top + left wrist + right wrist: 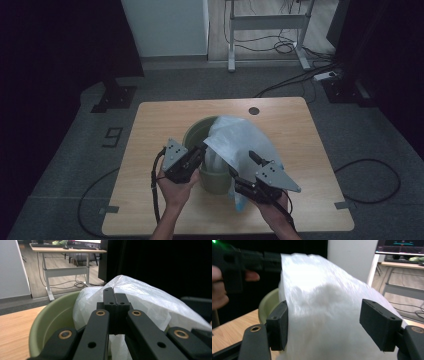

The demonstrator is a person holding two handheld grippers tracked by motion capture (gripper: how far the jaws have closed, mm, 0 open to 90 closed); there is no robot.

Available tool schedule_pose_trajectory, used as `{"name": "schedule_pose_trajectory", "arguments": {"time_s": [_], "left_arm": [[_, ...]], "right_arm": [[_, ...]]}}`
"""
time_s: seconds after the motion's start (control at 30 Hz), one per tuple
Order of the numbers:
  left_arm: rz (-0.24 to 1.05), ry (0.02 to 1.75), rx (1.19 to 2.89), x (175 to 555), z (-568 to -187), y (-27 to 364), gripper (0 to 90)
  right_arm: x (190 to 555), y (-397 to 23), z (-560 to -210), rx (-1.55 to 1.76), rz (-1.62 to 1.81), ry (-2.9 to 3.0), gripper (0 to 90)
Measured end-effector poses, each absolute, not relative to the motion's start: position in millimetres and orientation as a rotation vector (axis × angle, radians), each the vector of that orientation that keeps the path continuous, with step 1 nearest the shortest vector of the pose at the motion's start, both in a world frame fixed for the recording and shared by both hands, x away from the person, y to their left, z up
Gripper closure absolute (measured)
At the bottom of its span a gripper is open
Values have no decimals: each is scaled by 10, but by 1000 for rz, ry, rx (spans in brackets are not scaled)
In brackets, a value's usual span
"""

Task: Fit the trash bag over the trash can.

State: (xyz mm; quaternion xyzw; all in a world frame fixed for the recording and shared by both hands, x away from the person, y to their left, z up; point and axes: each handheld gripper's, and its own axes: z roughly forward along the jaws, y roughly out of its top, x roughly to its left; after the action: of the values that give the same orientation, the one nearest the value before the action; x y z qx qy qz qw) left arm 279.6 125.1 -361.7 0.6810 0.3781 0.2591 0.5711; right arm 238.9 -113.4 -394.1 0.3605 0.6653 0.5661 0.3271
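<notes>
The white plastic bag (pixel 239 142) drapes over the green bucket (pixel 192 134) on my table (pixel 150 150). My left gripper (pixel 115 300) is clamped tight at the bag's edge by the bucket's rim; I cannot make out whether film is pinched between the pads. My right gripper (pixel 324 327) stands wide apart around the bag, whose blurred film hides the bucket's far side.

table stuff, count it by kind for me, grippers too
green bin: 1
white plastic bag: 1
handheld grippers: 2, the left gripper with jaws shut at the bag's edge by the bin rim, the right gripper with jaws open around the bag
total: 4
</notes>
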Motion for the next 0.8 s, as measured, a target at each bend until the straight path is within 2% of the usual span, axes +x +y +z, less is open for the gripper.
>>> {"name": "schedule_pose_trajectory", "arguments": {"time_s": [0.17,0.57,0.63,0.7,0.77,0.8], "left_arm": [[623,893,1574,2785,-3600,1300,900],[644,928,1537,2708,-3603,1564,900],[645,941,1526,2712,-3608,1620,900],[634,954,1507,2714,-3613,1699,900],[623,961,1497,2705,-3620,1767,900],[620,962,1497,2700,-3626,1785,900]], "right_arm": [[2257,-1093,-4040,988,1431,1727,212],[2125,-1209,-4204,1049,1387,1682,197],[2118,-1265,-4189,1033,1413,1673,236],[2130,-1297,-4185,1014,1417,1682,313],[2168,-1347,-4192,970,1432,1725,510],[2192,-1363,-4197,957,1435,1736,565]]}}
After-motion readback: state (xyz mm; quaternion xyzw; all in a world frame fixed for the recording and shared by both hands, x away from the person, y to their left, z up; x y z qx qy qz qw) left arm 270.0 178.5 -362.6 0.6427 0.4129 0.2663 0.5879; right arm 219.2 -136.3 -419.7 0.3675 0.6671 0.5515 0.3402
